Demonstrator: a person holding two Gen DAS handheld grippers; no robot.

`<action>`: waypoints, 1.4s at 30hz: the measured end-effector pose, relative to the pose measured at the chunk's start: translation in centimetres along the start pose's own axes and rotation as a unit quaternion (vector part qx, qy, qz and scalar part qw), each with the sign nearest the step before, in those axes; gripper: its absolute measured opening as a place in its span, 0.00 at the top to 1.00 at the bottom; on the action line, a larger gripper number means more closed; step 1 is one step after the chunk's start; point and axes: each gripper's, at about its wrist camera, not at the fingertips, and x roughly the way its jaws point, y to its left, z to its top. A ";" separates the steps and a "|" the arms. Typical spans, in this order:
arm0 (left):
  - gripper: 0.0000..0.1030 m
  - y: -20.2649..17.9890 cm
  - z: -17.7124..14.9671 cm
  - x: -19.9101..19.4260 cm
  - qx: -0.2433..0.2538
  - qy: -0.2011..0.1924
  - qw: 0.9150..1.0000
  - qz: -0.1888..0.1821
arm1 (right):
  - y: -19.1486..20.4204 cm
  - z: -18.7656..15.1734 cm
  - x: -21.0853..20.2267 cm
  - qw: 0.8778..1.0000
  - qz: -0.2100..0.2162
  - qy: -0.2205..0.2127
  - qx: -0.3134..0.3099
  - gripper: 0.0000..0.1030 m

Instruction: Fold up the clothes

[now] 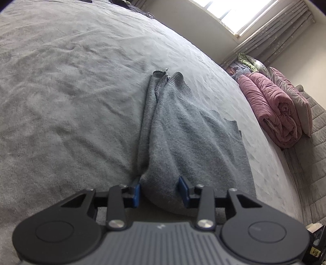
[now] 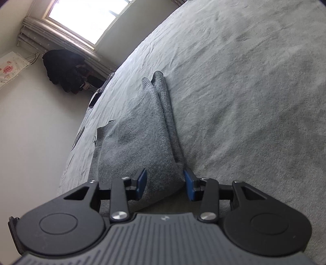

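Observation:
A grey knitted sweater lies folded lengthwise on a grey bed sheet, its sleeves stretching away from me to the cuffs. In the left wrist view my left gripper has its blue pads on either side of the sweater's near corner, and bunched fabric fills the gap. From the right wrist view the same sweater runs away across the sheet. My right gripper holds the other near corner, with fabric packed between its blue pads.
A rolled pink quilt and a pillow lie at the right end of the bed. A dark heap of clothing sits below the window. Two flat dark objects rest near the bed's left edge.

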 end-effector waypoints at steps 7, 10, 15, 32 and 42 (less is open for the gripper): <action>0.81 -0.4 0.1 0.1 0.005 -0.001 1.000 0.009 | 0.2 -0.3 0.0 0.999 -0.018 -0.008 -0.028 0.82; 0.83 -0.8 0.1 0.0 0.013 -0.005 1.000 0.015 | 0.7 -0.4 -0.2 0.998 -0.028 -0.015 -0.048 0.85; 0.85 -1.5 0.4 -1.1 0.027 -0.009 0.999 0.017 | 1.2 -0.1 -0.7 0.997 -0.031 -0.028 -0.059 0.86; 0.87 -1.0 -2.7 -7.5 -0.005 -0.009 1.000 -0.005 | 2.0 -1.9 -5.9 0.997 -0.040 -0.014 -0.066 0.88; 0.89 -0.6 -9.1 -10.8 0.024 0.009 0.999 0.020 | 0.0 -6.8 -10.8 0.996 -0.064 0.020 -0.052 0.88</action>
